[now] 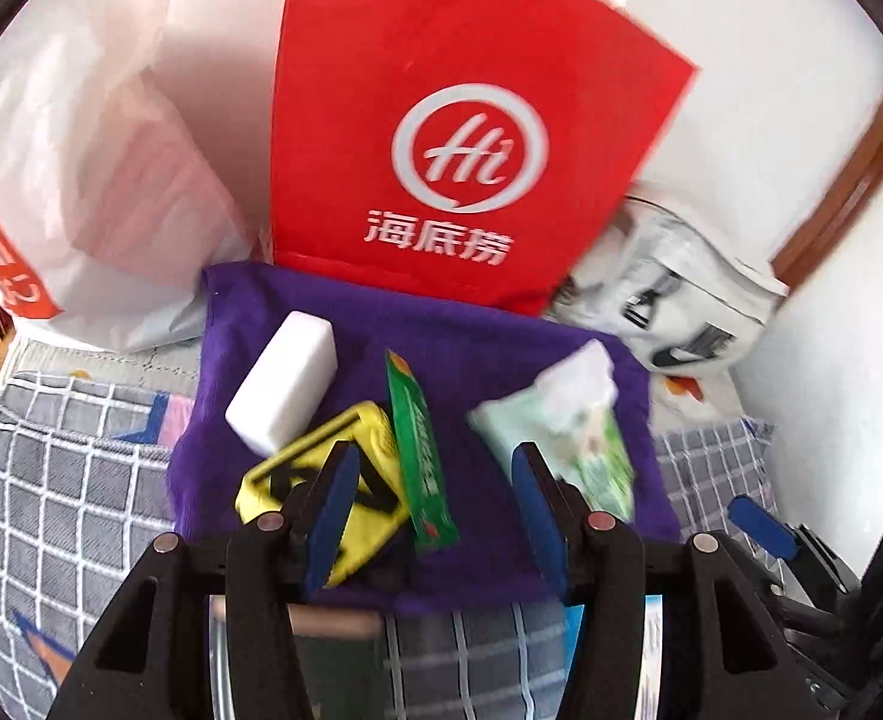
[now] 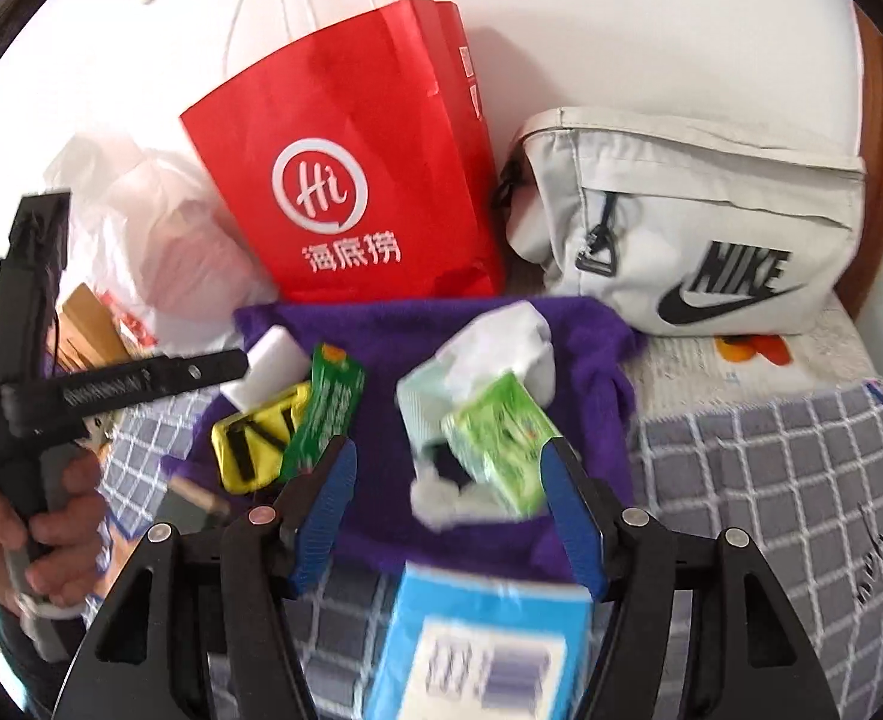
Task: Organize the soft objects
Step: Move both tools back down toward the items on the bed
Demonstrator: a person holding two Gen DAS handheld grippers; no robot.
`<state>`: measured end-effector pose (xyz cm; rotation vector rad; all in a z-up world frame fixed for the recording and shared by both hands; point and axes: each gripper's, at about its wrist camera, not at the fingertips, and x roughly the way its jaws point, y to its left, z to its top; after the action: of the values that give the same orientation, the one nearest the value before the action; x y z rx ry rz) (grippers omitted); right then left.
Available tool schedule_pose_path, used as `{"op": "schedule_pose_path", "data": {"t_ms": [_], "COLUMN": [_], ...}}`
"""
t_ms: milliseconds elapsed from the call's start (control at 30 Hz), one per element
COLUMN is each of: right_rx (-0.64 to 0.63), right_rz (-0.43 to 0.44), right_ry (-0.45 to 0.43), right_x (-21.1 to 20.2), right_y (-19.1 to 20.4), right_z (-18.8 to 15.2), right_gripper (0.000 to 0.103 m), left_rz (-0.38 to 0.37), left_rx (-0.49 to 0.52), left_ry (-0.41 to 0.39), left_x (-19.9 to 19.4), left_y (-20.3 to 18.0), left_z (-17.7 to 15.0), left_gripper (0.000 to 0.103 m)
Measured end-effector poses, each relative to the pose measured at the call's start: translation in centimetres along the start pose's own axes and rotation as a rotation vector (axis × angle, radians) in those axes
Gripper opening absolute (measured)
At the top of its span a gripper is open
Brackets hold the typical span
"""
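Note:
A purple towel [image 1: 441,324] [image 2: 381,336] lies on the checked bed. On it sit a white sponge block [image 1: 282,387] [image 2: 270,369], a yellow pouch with black straps [image 1: 375,480] [image 2: 255,438], a green wrapper [image 1: 420,450] [image 2: 324,414] and a green-white tissue pack [image 1: 573,426] [image 2: 489,420]. My left gripper [image 1: 435,510] is open and empty, low over the yellow pouch and wrapper. My right gripper [image 2: 450,510] is open, close beside the tissue pack. The left tool [image 2: 27,372] shows in the right wrist view, held by a hand.
A red paper bag [image 1: 441,120] [image 2: 351,168] stands behind the towel. A white plastic bag [image 1: 81,180] [image 2: 159,228] is at the left, a grey Nike bag [image 2: 699,228] [image 1: 669,300] at the right. A blue-white box [image 2: 483,648] lies in front. The wall is behind.

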<state>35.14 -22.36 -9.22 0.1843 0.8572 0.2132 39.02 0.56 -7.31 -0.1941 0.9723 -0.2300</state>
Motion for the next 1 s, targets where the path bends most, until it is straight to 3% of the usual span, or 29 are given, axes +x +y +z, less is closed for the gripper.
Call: {"op": "schedule_pose_path", "data": {"t_ms": [300,500,833,1000], "right_rx": [-0.001,-0.018,0.039,0.003], "right_rz": [0.01,0.024,0.094,0.086], "right_ry": [-0.003,0.009,0.166,0.177], "right_x": [-6.4,-9.7,-7.8,-5.8], "right_y": [1.4,2.5,3.0,4.3], "right_z": [-5.8,-10.9,-19.8,-21.6], "right_gripper": [0.063,0.063,0.063,0.072], "left_rz": [0.039,0.051,0.04,0.042], "left_rx": [0.091,0.082,0.012,-0.004], "left_ry": [-0.019,-0.008,0.036,0.061], "left_x": [-6.5,-9.1,-9.9,-9.4], "left_y": [-1.5,-0.5,2.9,4.6], "left_z": [-6.5,-11.2,-16.7,-18.7], "left_gripper": [0.051,0.051,0.051,0.051]}}
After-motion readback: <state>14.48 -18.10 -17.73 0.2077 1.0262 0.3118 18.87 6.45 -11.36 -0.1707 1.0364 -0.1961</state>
